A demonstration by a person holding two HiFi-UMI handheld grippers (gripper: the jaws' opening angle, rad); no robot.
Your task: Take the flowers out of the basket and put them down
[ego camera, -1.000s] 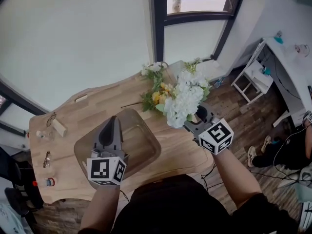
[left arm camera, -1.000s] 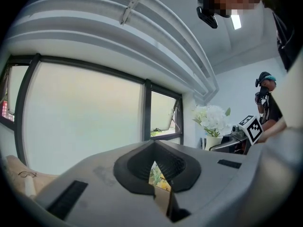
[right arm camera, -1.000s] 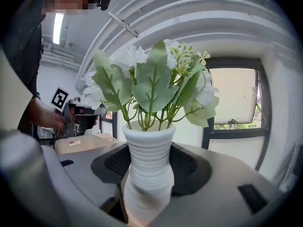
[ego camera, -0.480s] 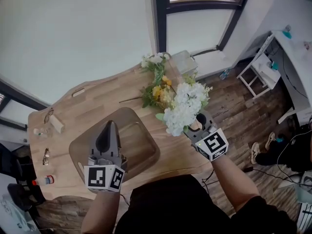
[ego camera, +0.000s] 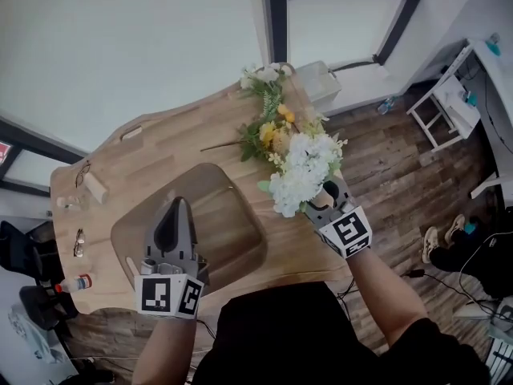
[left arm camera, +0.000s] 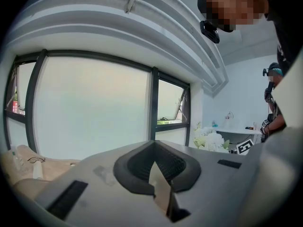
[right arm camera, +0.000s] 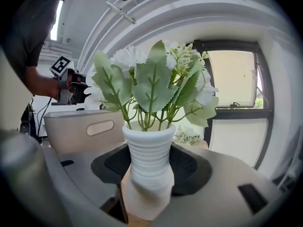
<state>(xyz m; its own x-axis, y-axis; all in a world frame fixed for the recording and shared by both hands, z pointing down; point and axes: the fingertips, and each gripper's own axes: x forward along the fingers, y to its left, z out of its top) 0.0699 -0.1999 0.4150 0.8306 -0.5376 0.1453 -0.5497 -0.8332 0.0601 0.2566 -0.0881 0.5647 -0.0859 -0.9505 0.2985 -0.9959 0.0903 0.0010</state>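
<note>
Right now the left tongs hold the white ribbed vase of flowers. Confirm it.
Not right: the right tongs hold the white ribbed vase of flowers, not the left. The right gripper view shows the vase gripped between its pads; the left tongs hold nothing.

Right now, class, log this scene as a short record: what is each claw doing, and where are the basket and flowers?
right claw: closed on white vase holding white flowers, beside basket
left claw: jaws together, over basket
basket: on wooden table, looks empty
loose flowers: lying on table beyond basket
</note>
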